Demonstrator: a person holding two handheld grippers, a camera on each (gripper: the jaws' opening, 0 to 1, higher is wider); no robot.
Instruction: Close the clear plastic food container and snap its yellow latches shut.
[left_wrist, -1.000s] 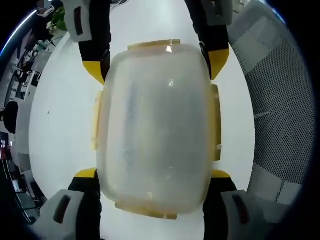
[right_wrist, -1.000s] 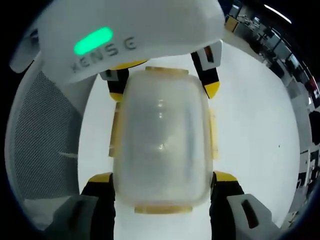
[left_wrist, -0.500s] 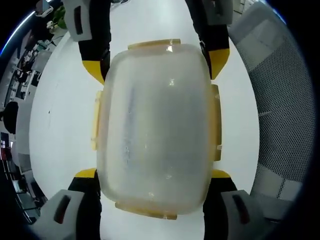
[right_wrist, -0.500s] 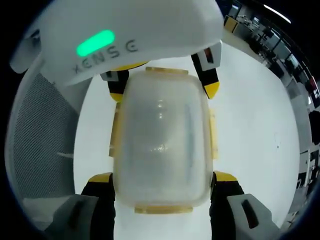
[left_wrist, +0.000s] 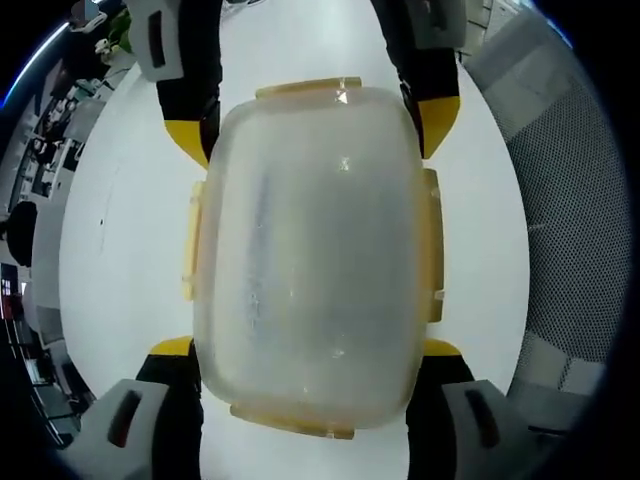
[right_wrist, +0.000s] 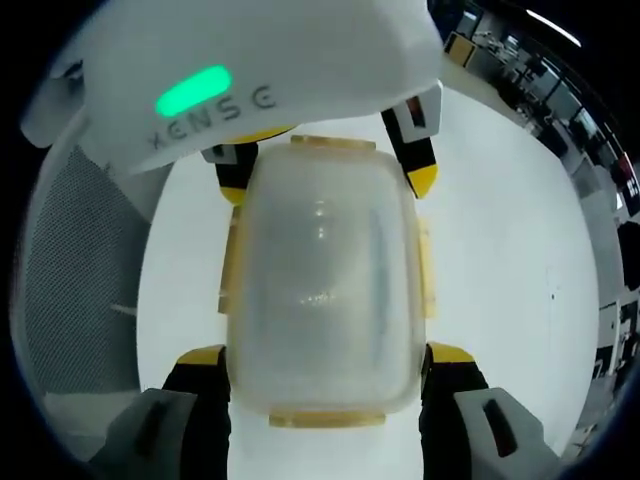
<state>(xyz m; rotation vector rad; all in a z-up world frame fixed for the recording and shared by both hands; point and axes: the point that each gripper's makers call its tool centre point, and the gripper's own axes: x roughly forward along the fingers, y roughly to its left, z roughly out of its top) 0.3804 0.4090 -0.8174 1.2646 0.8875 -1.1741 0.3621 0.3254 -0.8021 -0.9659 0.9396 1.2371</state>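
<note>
Two claws face each other, jaws spread wide.

The left claw (left_wrist: 312, 350) rises from the frame's bottom corners with yellow-tipped jaws apart; the right claw (right_wrist: 325, 355) does likewise, each seen opposite at the other frame's top.

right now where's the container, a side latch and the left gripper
container (left_wrist: 315, 260), left gripper view, middle of its cloudy lid
side latch (left_wrist: 432, 245), left gripper view, yellow strip along the container's right edge
left gripper (left_wrist: 315, 345), left gripper view, midway between its yellow tips
</note>
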